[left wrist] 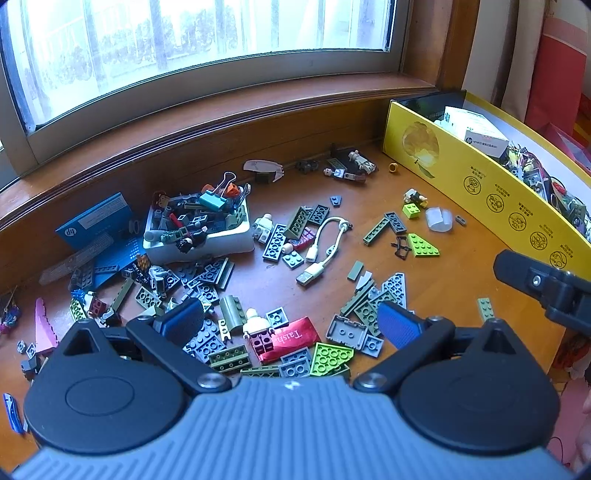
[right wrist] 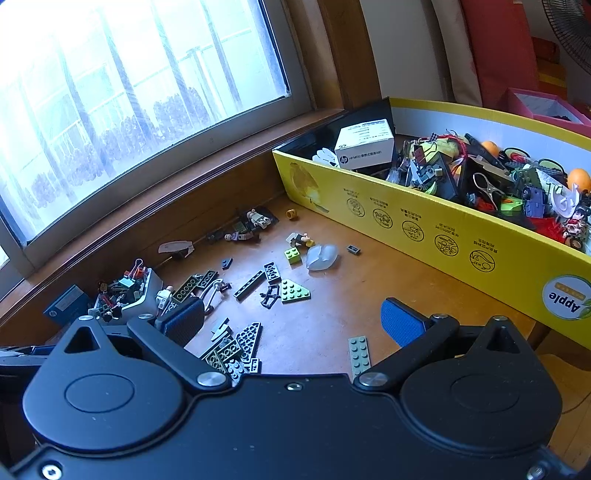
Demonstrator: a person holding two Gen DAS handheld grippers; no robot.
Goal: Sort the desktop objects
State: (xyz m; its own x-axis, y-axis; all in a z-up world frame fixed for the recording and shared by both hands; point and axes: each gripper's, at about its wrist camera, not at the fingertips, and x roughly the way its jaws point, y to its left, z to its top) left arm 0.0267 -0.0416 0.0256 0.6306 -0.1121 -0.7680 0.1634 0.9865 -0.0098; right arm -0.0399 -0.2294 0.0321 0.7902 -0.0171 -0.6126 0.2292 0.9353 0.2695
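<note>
- We hold the left claw apart and empty above the brick pile, lower centre of frame.
- Our right claw, also apart, hovers nearer the yellow box, upper right, on the tabletop.

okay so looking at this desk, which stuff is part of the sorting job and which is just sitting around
To sort: white USB cable, red foil packet, lime wedge plate, white tray of small parts, yellow box already holding items.

Just around: window, wooden sill, fan.
</note>
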